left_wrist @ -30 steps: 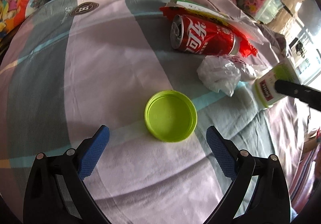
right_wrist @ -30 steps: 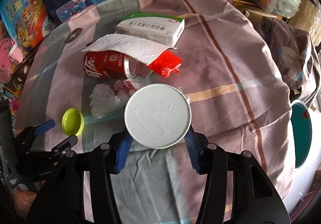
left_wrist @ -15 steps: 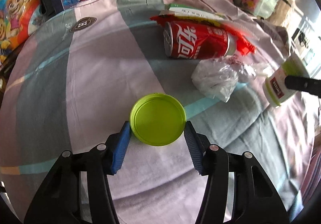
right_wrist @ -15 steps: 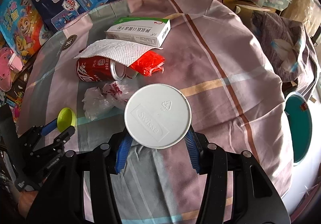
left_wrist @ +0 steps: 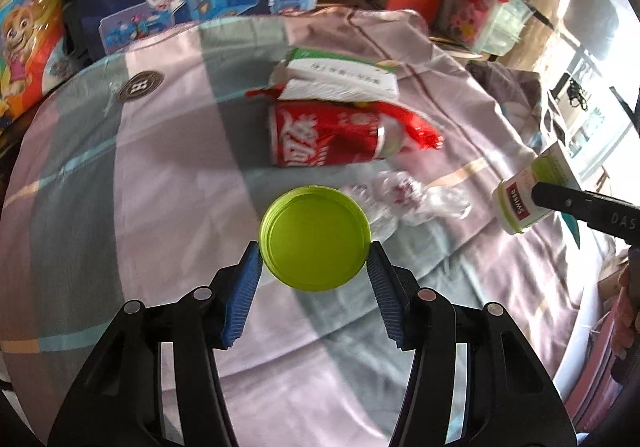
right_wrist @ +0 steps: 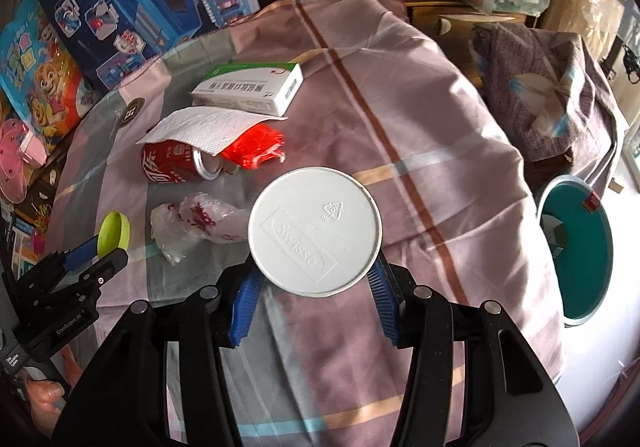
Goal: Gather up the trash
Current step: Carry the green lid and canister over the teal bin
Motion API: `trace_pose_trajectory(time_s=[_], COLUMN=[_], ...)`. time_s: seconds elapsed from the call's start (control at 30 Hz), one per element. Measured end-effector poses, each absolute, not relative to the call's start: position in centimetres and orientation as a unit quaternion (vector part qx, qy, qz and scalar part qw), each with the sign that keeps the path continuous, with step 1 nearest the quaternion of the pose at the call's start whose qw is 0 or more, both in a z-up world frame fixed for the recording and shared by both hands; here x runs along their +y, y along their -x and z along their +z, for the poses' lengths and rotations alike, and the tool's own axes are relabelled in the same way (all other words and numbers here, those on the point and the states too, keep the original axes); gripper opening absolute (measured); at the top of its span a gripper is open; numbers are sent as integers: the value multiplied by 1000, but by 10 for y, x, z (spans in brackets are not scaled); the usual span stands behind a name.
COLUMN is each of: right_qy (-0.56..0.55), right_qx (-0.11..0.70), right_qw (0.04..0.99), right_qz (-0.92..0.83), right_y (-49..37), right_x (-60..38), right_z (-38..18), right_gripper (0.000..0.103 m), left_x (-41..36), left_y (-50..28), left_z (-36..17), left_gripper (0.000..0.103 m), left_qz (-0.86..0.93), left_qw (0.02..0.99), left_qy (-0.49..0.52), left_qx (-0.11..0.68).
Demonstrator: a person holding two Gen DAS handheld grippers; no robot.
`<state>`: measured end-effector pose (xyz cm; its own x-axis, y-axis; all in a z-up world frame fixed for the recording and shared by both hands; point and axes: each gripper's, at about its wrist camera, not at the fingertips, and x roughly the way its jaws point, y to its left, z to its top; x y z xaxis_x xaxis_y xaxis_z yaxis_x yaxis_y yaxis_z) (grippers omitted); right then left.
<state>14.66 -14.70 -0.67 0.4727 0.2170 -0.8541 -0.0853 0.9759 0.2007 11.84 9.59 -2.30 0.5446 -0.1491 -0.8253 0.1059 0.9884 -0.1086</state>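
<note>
Now lifted off the cloth-covered table near its left edge, green lid clamped in left gripper, white bottle clamped in right gripper; probably bin-bound.

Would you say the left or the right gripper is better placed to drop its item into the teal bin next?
Right, probably. The right gripper holds the white bottle, and the teal bin stands beside the table's right edge. The left gripper, holding the green lid, is farther left.
</note>
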Motion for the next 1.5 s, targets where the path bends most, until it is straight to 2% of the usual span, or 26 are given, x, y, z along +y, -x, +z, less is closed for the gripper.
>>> trace_pose_trajectory(time_s=[0.57, 1.5], right_qy=[-123, -253], right_qx=[476, 429], right_qw=[869, 864], right_qz=[58, -69], right_y=[-133, -75], right_x=[-240, -450], right_z=[5, -10], right_gripper=[48, 48], left_x=[7, -223], left_y=[-122, -124], left_z=[3, 8], left_gripper=[55, 55], left_qz=[-128, -276], left_qw=[878, 831], left_qy=[-10, -146], left_qx=[461, 460])
